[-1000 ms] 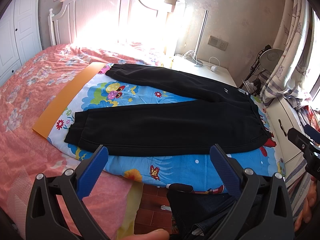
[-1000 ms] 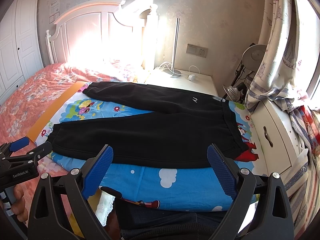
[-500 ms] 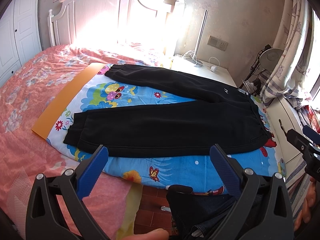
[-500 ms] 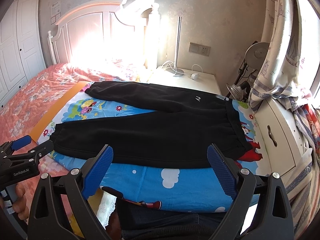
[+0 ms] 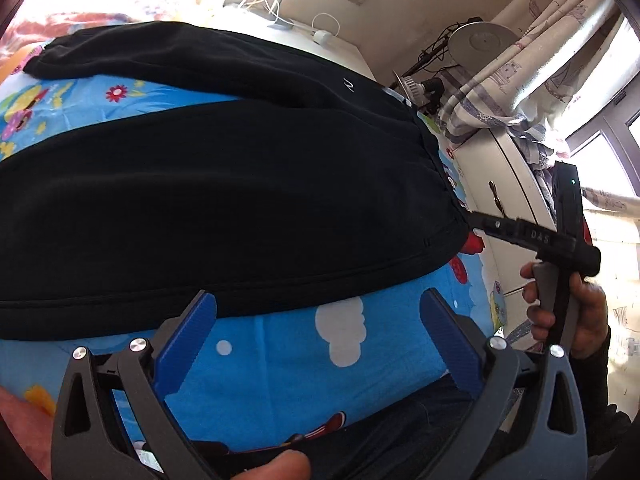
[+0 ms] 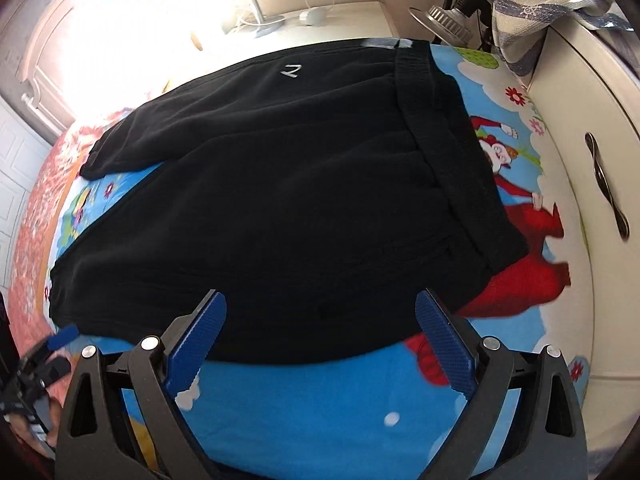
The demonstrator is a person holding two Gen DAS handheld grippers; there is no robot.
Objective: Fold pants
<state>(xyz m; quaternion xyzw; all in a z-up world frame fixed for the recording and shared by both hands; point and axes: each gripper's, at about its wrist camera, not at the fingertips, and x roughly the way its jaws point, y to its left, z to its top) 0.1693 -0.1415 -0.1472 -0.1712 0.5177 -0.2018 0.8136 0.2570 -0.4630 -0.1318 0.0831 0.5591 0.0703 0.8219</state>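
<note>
Both claws stand spread with nothing between their blue pads: the left claw [image 5: 318, 332] hangs low over the near edge of the blue cartoon sheet [image 5: 280, 344], its tips just short of the hem of the black pants [image 5: 224, 200], and the right claw [image 6: 320, 336] hovers likewise, its left pad overlapping the near edge of the same pants [image 6: 280, 200] in that view, though contact cannot be told. Seen from the left wrist camera, the right claw [image 5: 476, 222] reaches in from the side, its tip at the near corner of the waistband; from that angle its spread cannot be read. From the right wrist camera, the left claw [image 6: 60, 340] shows at the far left beside the cuff end. Beyond the pads the pants lie flat on the sheet on the bed, waistband toward the white cabinet [image 6: 580, 160], two legs stretching away toward the pink bedspread [image 6: 36, 216], the farther leg angled apart from the nearer. A small white logo [image 6: 290, 70] sits near the waistband. Farther back stand a bedside bench [image 6: 340, 20] with cables, a round lamp [image 5: 482, 40] and a patterned curtain [image 5: 540, 80].
</note>
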